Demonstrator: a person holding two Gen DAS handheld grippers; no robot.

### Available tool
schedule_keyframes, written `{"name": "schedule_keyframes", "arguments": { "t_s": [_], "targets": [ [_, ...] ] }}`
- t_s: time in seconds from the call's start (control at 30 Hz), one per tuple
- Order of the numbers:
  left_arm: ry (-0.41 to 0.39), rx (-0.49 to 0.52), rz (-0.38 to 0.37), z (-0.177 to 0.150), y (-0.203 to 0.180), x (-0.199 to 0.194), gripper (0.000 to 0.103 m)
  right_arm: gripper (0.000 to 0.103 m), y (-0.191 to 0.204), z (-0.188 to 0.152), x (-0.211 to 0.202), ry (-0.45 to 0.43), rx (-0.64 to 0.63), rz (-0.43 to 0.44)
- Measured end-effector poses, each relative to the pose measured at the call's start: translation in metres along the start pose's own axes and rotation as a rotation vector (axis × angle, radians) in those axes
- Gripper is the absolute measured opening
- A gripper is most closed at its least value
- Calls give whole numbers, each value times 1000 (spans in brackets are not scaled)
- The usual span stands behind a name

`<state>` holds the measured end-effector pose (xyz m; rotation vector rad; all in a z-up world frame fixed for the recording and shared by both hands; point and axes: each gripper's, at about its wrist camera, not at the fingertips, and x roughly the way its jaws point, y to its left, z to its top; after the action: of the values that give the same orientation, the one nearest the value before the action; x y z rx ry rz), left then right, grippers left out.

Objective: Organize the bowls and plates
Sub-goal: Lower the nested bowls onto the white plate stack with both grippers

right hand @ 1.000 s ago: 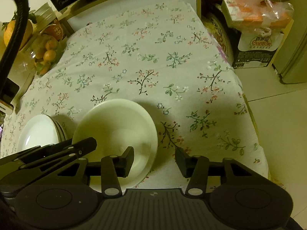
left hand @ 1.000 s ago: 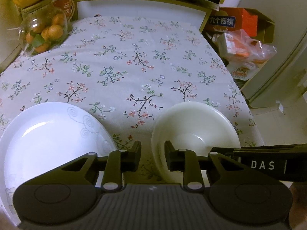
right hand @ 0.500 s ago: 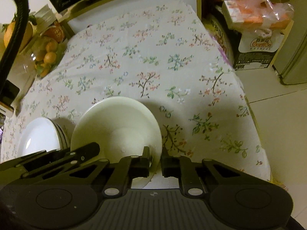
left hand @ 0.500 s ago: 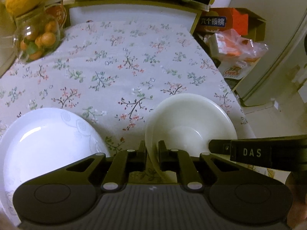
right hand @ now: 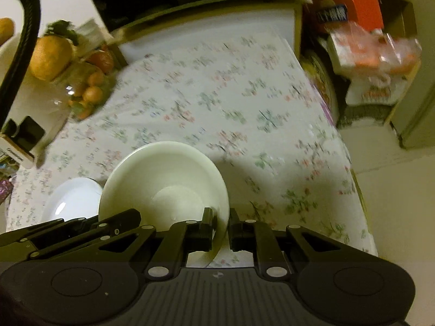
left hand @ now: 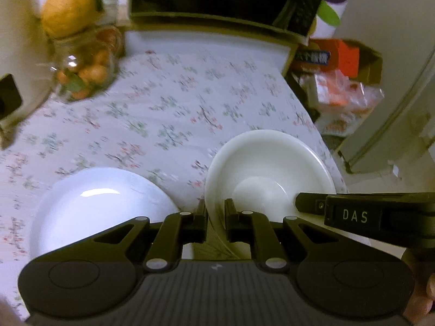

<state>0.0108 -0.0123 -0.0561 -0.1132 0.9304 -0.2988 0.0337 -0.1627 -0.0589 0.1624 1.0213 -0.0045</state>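
Floral worktop (left hand: 190, 103) below, both tools, left tool (left hand: 215, 212) and right tool (right hand: 223, 222), clamp the bowl (left hand: 269, 168) rim (lift level, together).

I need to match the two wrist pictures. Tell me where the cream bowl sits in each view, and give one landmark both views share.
Left wrist: the cream bowl is right of centre, its near-left rim between the left gripper fingers.
Right wrist: the bowl is left of centre, its near-right rim between the right gripper fingers.
Shared landmark: the glass fruit jar at upper left of the table.
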Motion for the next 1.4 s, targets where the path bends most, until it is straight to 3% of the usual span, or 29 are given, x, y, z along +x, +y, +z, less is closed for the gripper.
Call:
{"name": "schedule_keyframes", "arguments": {
  "t_s": [0.27, 0.63, 1.23, 1.33, 1.4],
  "targets": [
    [-39, -86, 63, 1, 38, -32, 11, 12, 43, 7, -16, -56, -82, 85],
    [56, -202, 130, -22, 92, -34, 11, 13, 114, -13, 8, 38, -240, 144],
    [109, -261, 133, -30, 115, -20, 12, 16, 131, -23, 36, 165, -217, 159],
    [110, -266, 122, -30, 115, -20, 15, 16, 130, -22, 36, 168, -211, 164],
    [110, -267, 123, -30, 116, -21, 23, 19, 128, -21, 37, 172, -205, 171]
  ]
}}
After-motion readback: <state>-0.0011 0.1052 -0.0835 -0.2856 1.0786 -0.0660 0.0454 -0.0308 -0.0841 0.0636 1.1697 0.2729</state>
